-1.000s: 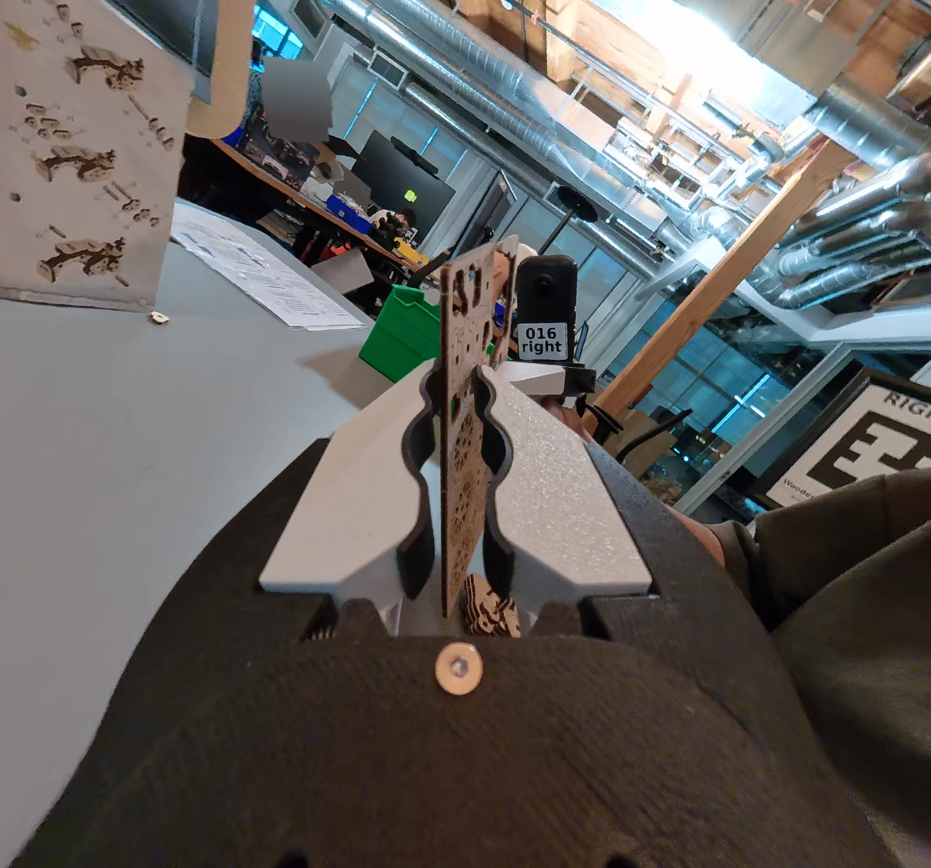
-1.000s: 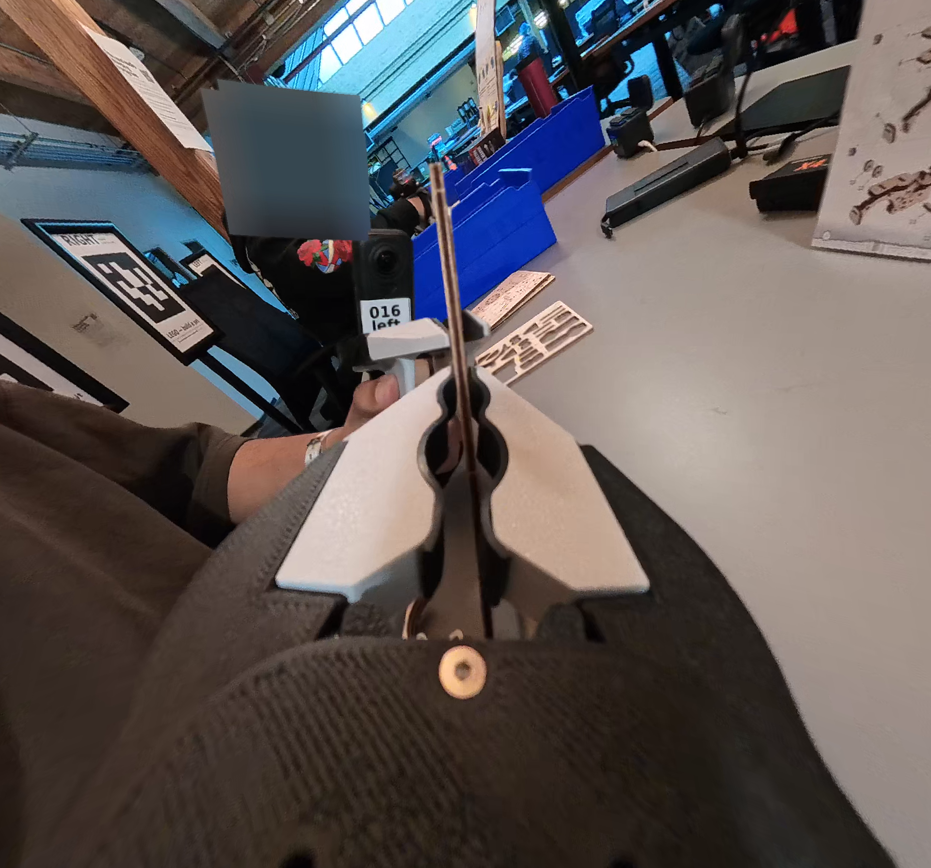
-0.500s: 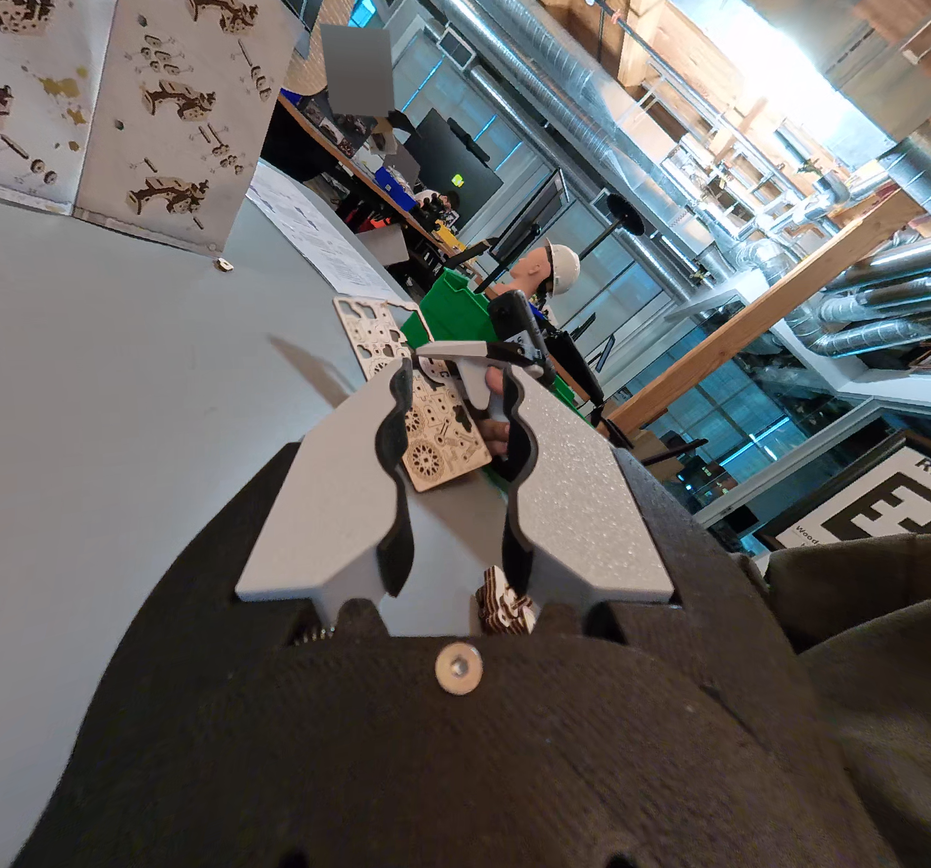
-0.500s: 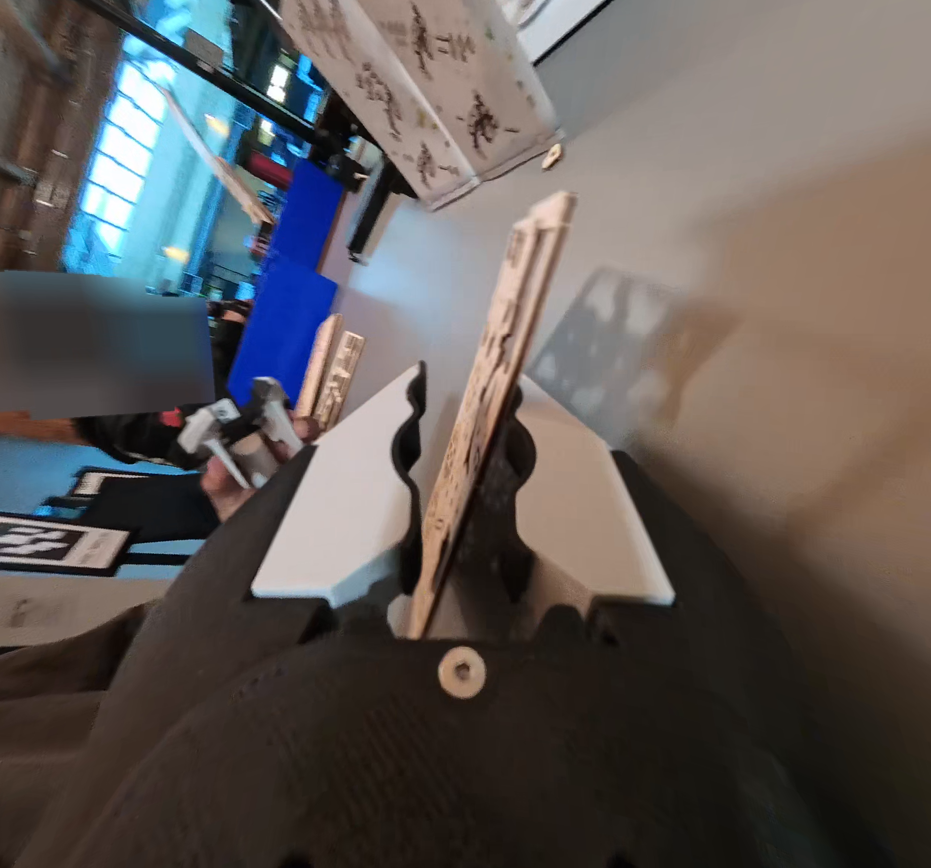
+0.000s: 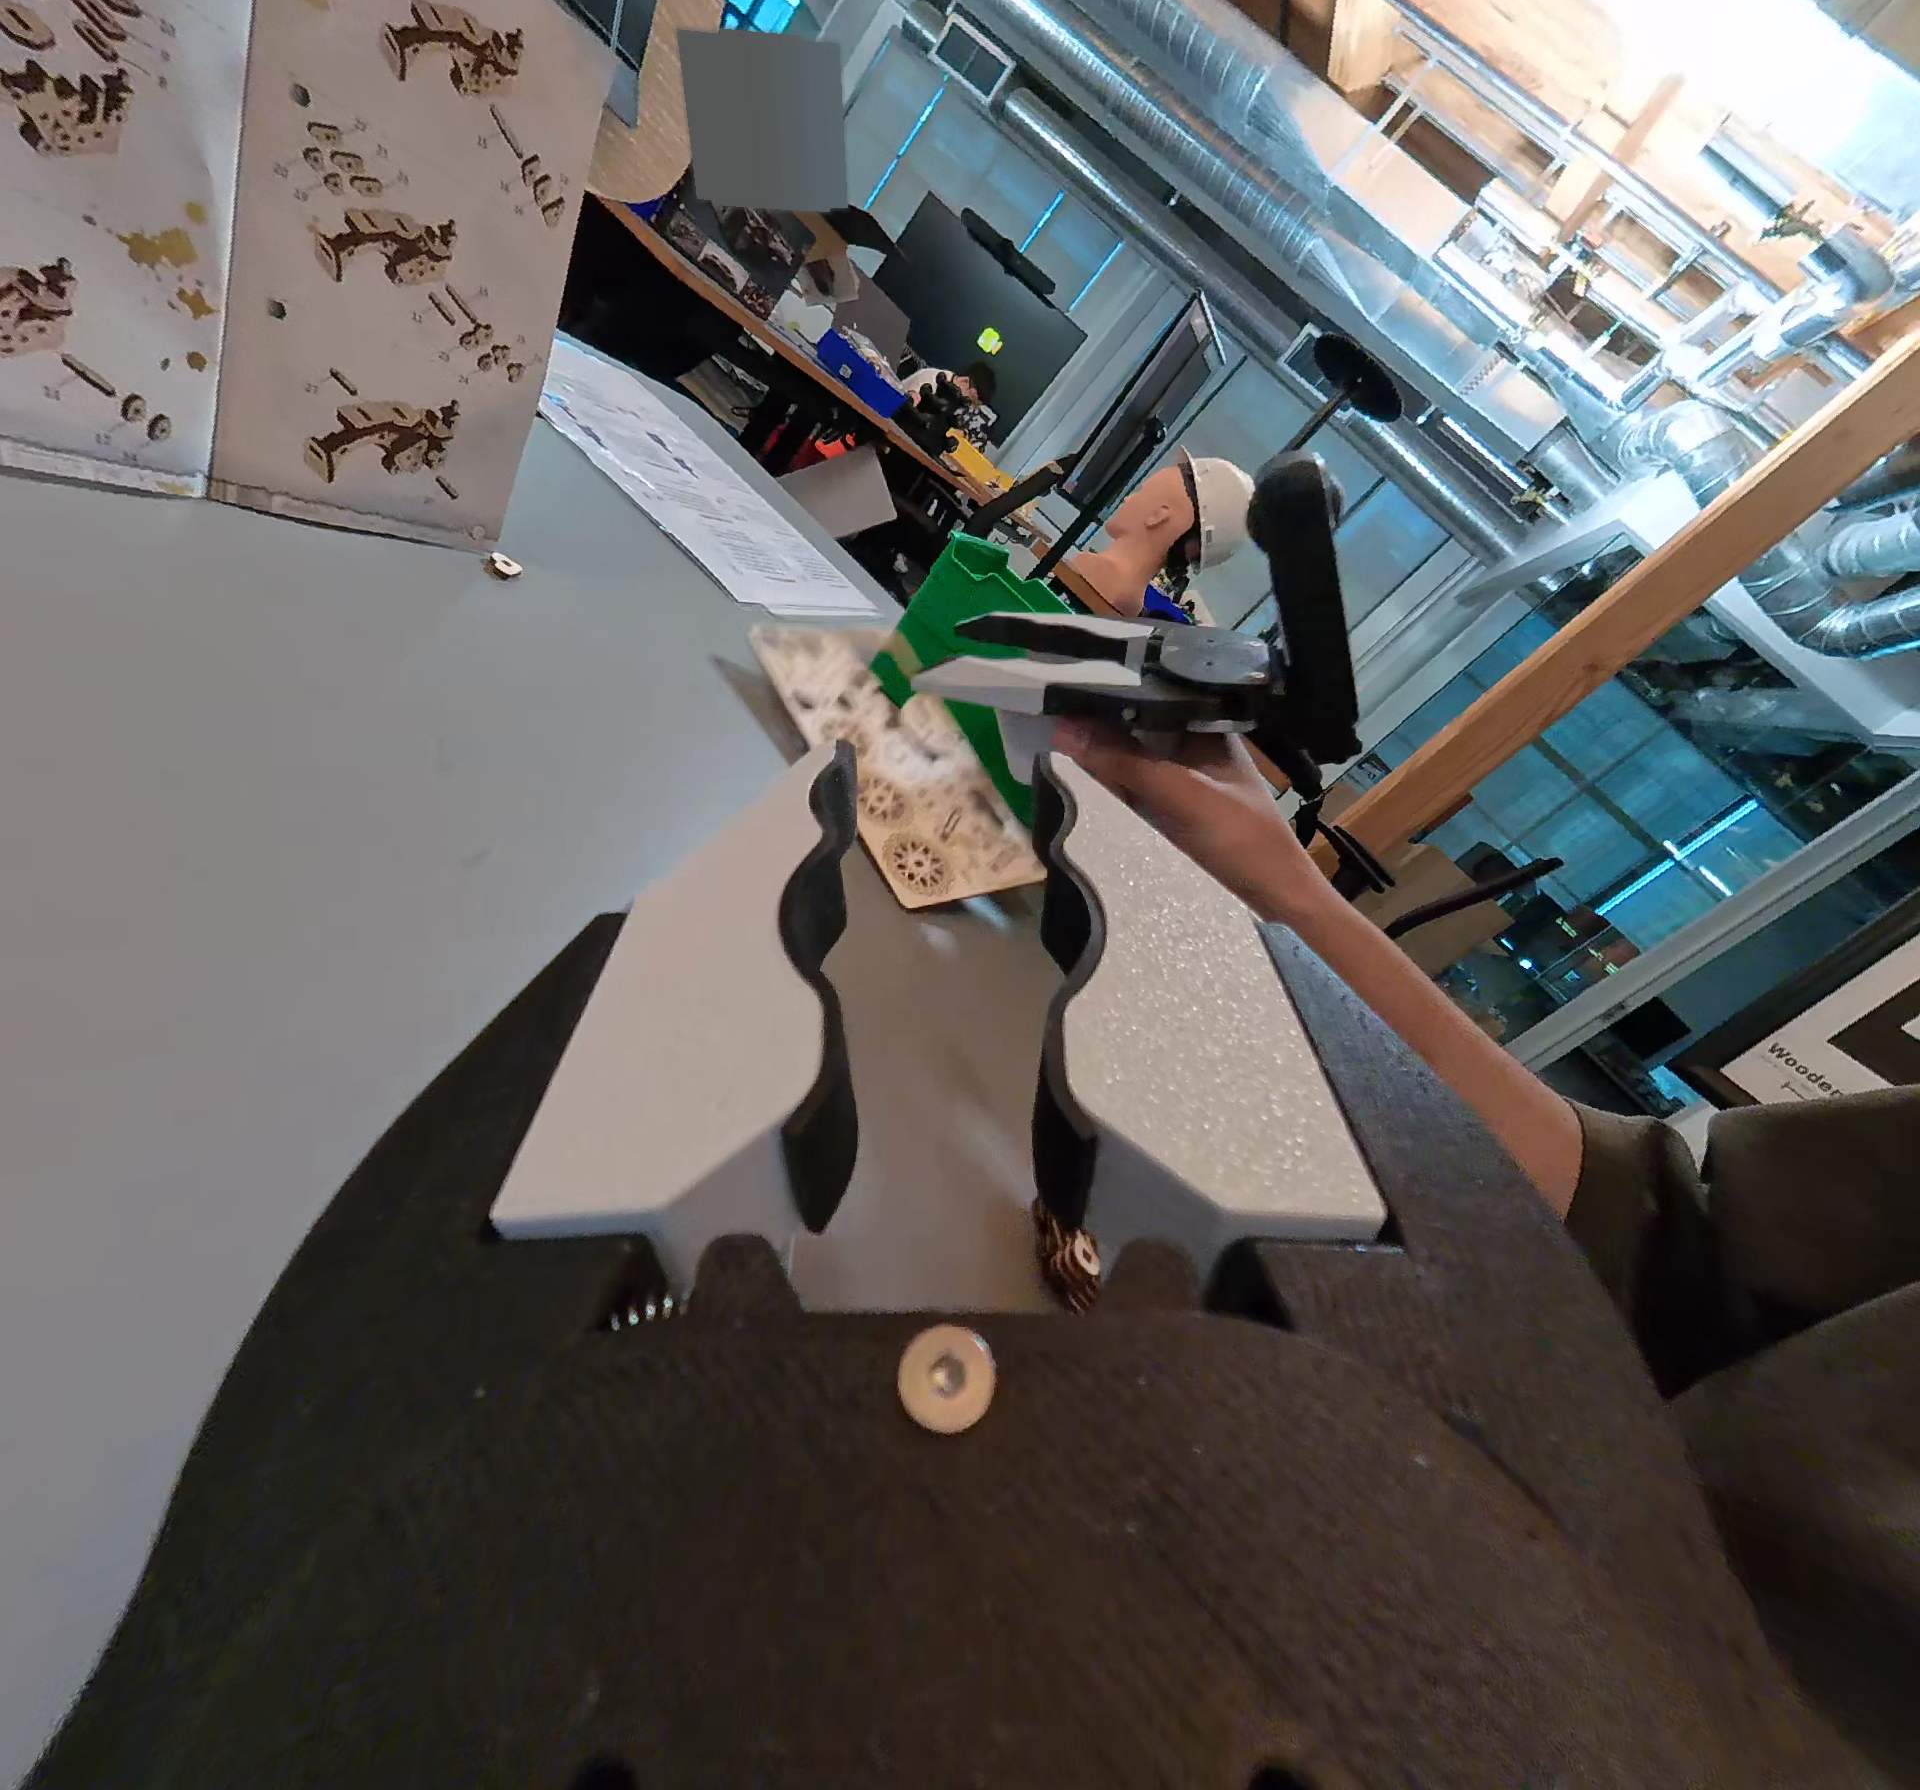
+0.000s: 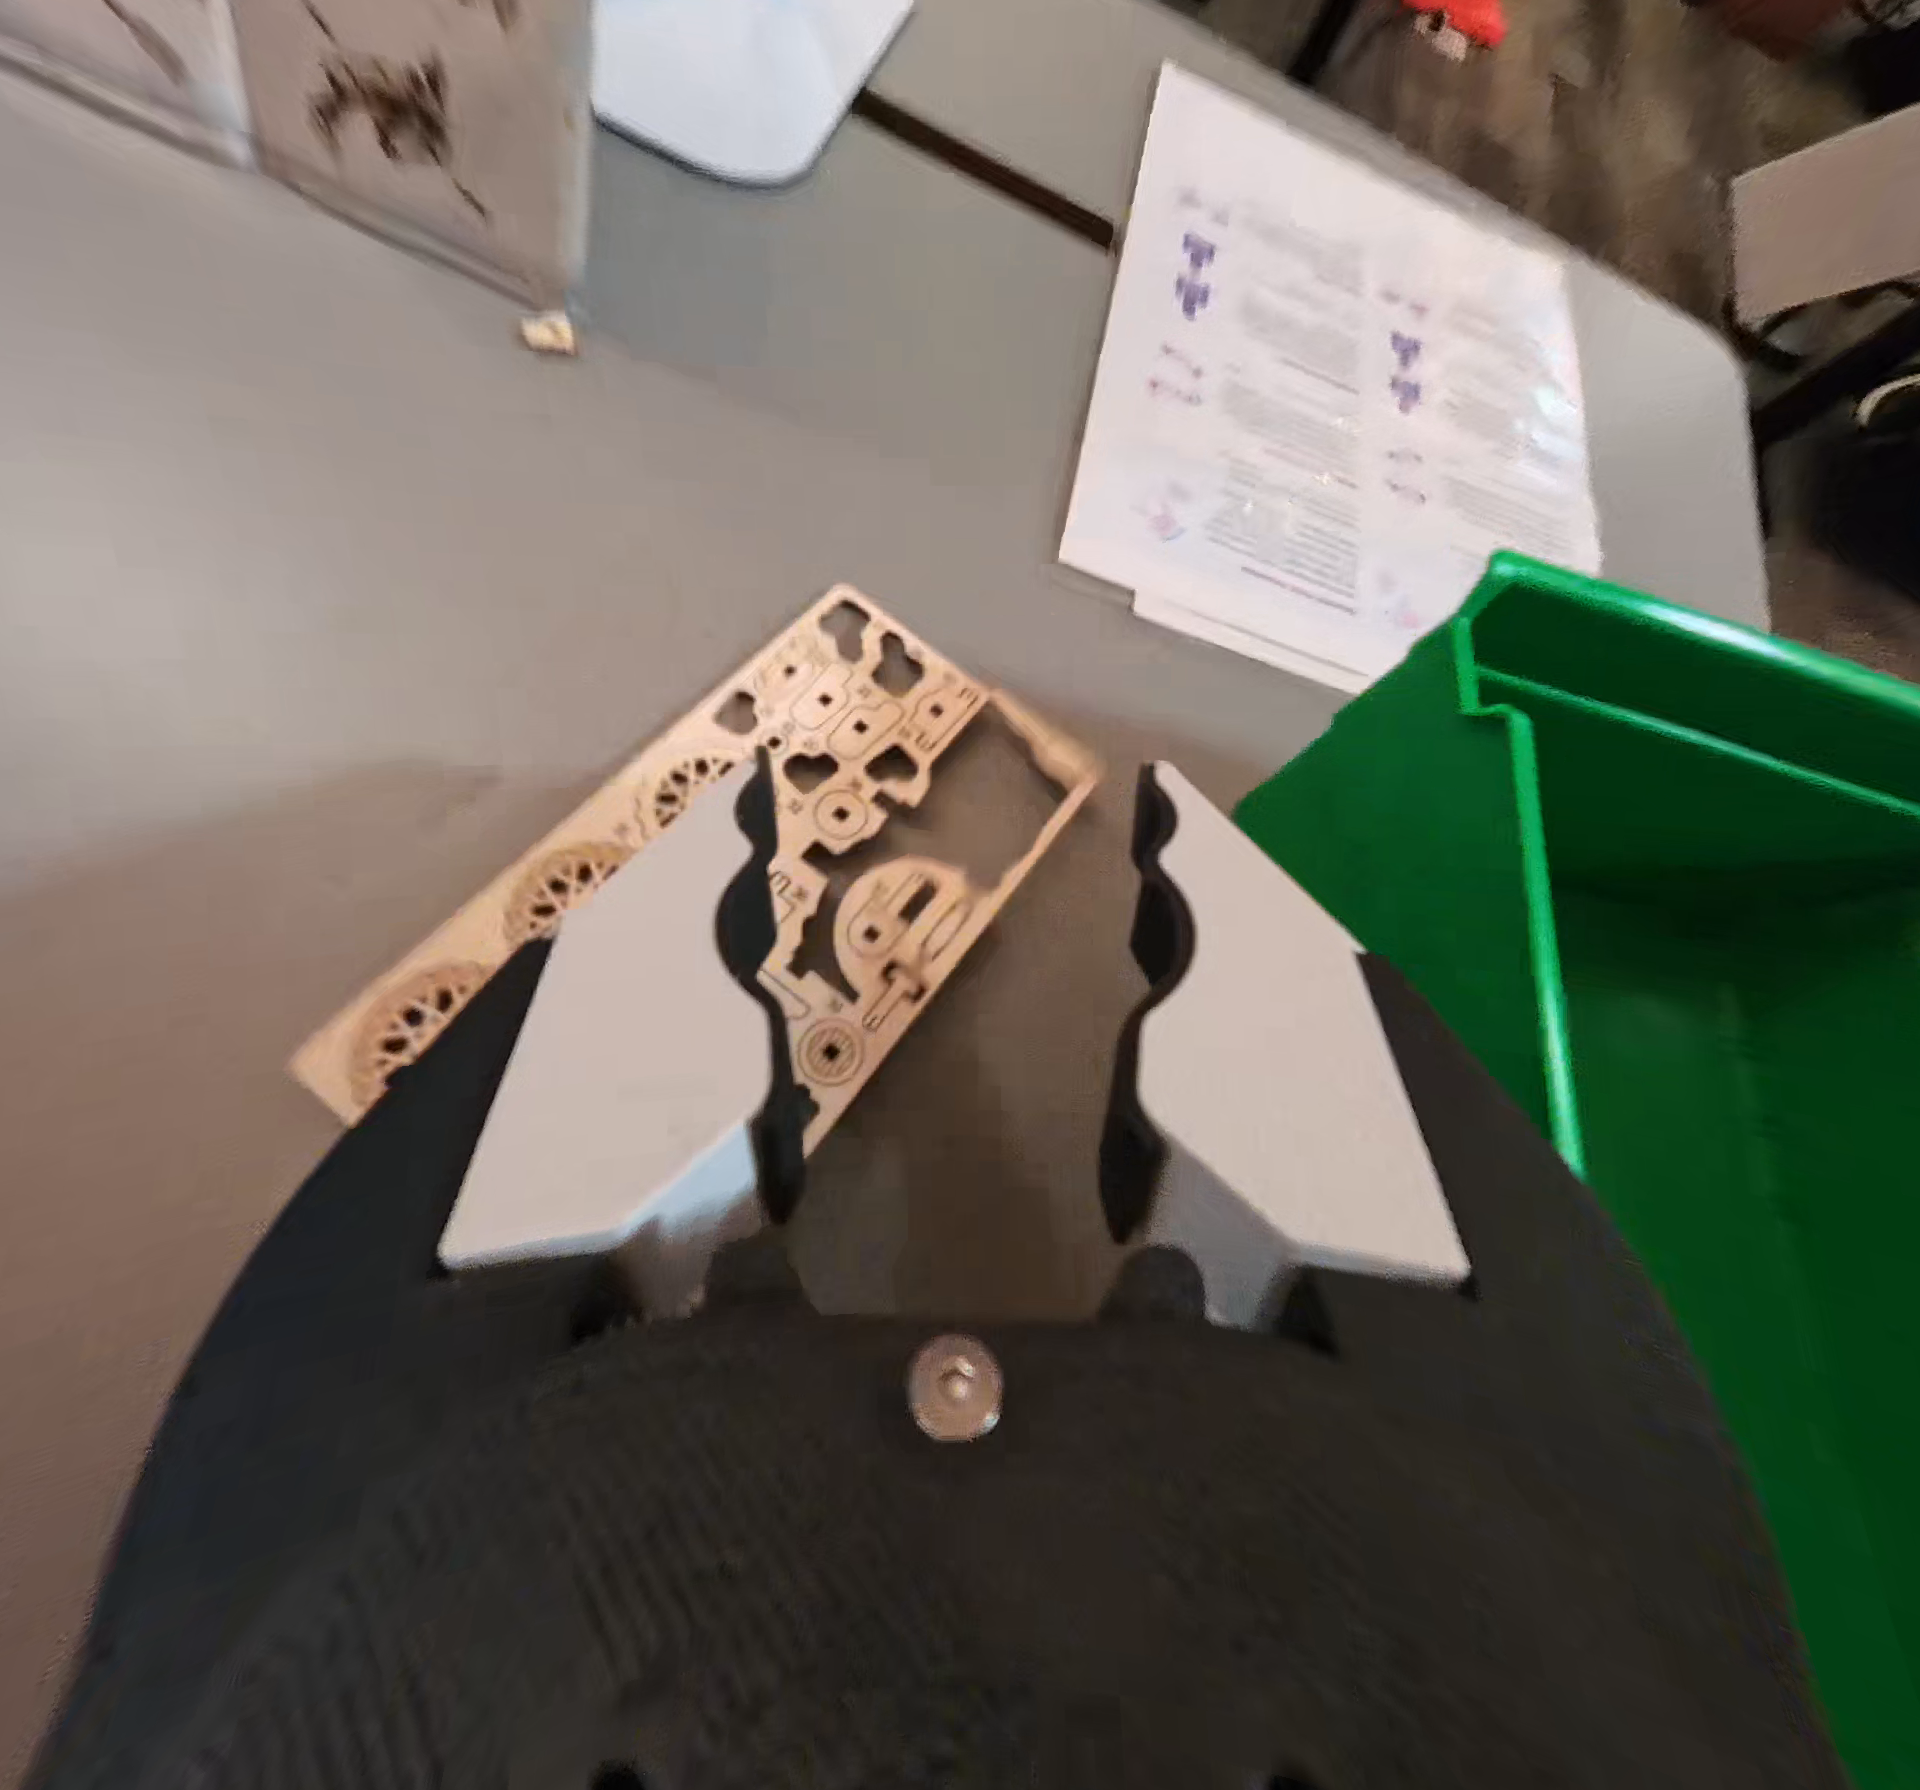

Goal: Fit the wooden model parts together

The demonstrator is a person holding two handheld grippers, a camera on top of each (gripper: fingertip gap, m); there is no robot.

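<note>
A thin laser-cut wooden parts sheet (image 6: 862, 732) lies flat on the grey table (image 6: 312, 597). My right gripper (image 6: 954, 769) hovers just above it with its jaws wide open and nothing between the pads. The left wrist view shows the same sheet (image 5: 925, 857) on the table ahead. My left gripper (image 5: 940, 764) is open, with only a small dark-edged wooden gear piece (image 5: 1070, 1262) resting deep at the base of its right finger. The right gripper (image 5: 935, 660), in a person's hand, also shows there, open above the sheet's far end.
A green bin (image 6: 1662, 909) stands right of the sheet. A printed paper (image 6: 1330, 410) lies behind it. An upright instruction booklet (image 5: 312, 182) and a white stand base (image 6: 748, 47) are at the back left. A tiny wooden piece (image 6: 548, 332) lies by the booklet. There is about 25 cm between the tips of the two grippers. To reach the tiny wooden piece (image 6: 548, 332) in a straight line is about 15 cm for my right fingers, about 25 cm for my left. Look for it in the left wrist view (image 5: 502, 568) too.
Both grippers held the sheet upright a second ago. The left let go first, the right swung the sheet down to the table and opened; the sheet now lies flat.
</note>
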